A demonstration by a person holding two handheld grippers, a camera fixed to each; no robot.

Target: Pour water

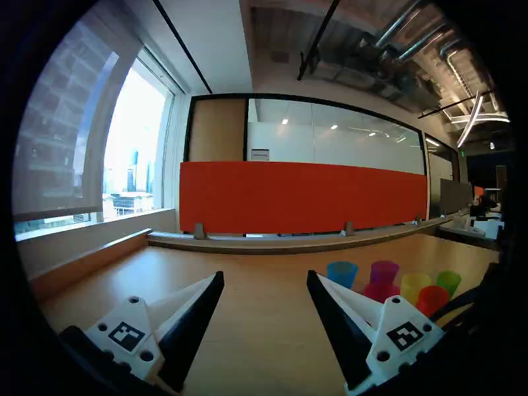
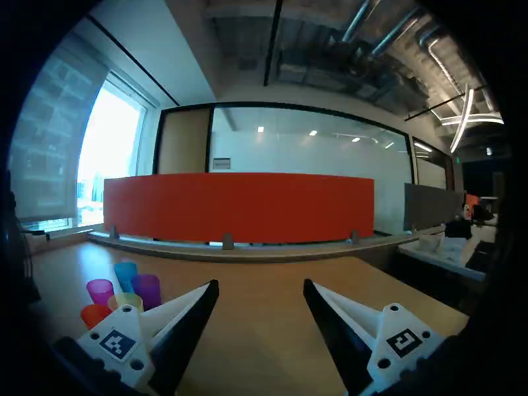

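Several small plastic cups stand clustered on the wooden table. In the left gripper view they sit to the right of my fingers: a blue cup, a purple cup, a yellow cup, a green cup, an orange cup and a pink cup. My left gripper is open and holds nothing. In the right gripper view the cups stand at the lower left: blue cup, purple cup, pink cup, orange cup, yellow cup. My right gripper is open with nothing in it.
An orange divider panel runs along the table's far edge, with glass walls behind. Windows and a ledge line the left side. Another desk with items stands to the right, past the table's edge.
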